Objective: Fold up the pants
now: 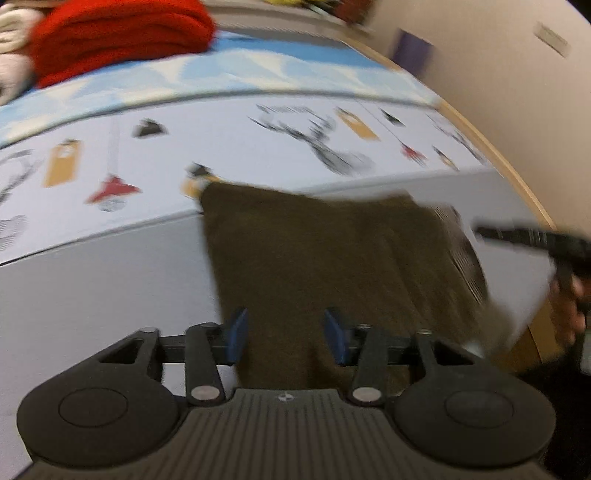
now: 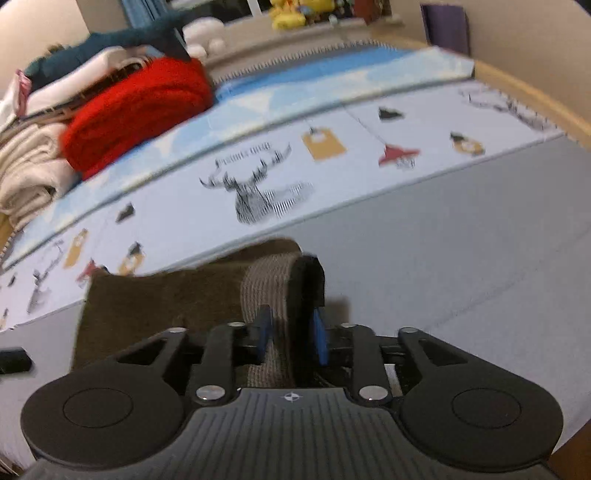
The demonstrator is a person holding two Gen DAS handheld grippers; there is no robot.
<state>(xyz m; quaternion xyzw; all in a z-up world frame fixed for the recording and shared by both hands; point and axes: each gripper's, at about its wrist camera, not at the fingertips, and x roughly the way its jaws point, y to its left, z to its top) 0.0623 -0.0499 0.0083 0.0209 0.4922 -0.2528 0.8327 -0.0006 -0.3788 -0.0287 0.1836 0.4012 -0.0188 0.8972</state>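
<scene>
Pants (image 1: 325, 266): olive-brown, folded to a rough rectangle, flat on gray mat (image 1: 92, 288); far edge just reaches over printed mat (image 1: 229, 155).
Waistband (image 2: 266, 288): ribbed, lighter tan w/ dark trim, at pants' right end, curled up off the mat.
L gripper (image 1: 284, 334): over pants' near edge; jaws spread, blue pads clear of cloth on both sides, nothing pinched.
R gripper (image 2: 291, 332): at pants' waistband end; band runs between the blue pads, jaws partway closed around it; pads close against the band but frame blurred, can't tell if pressing.
R gripper seen from L view: dark shape at pants' right edge, person's hand (image 1: 569, 306) behind it, blurred.
Printed mat: beyond pants, white w/ deer head (image 2: 258, 195), orange tags, red lamps.
Blue mat (image 2: 295, 85): strip beyond printed mat, further from pants.
Red blanket (image 2: 136, 110): folded, far left of pants, on blue mat.
Cloth pile (image 2: 33, 173): beige + white + dark teal, beside red blanket, well apart from pants.
Yellow toys (image 2: 295, 11): on ledge at far back, well beyond pants.
Small black thing (image 2: 13, 360): left of pants on gray mat, can't ID.
</scene>
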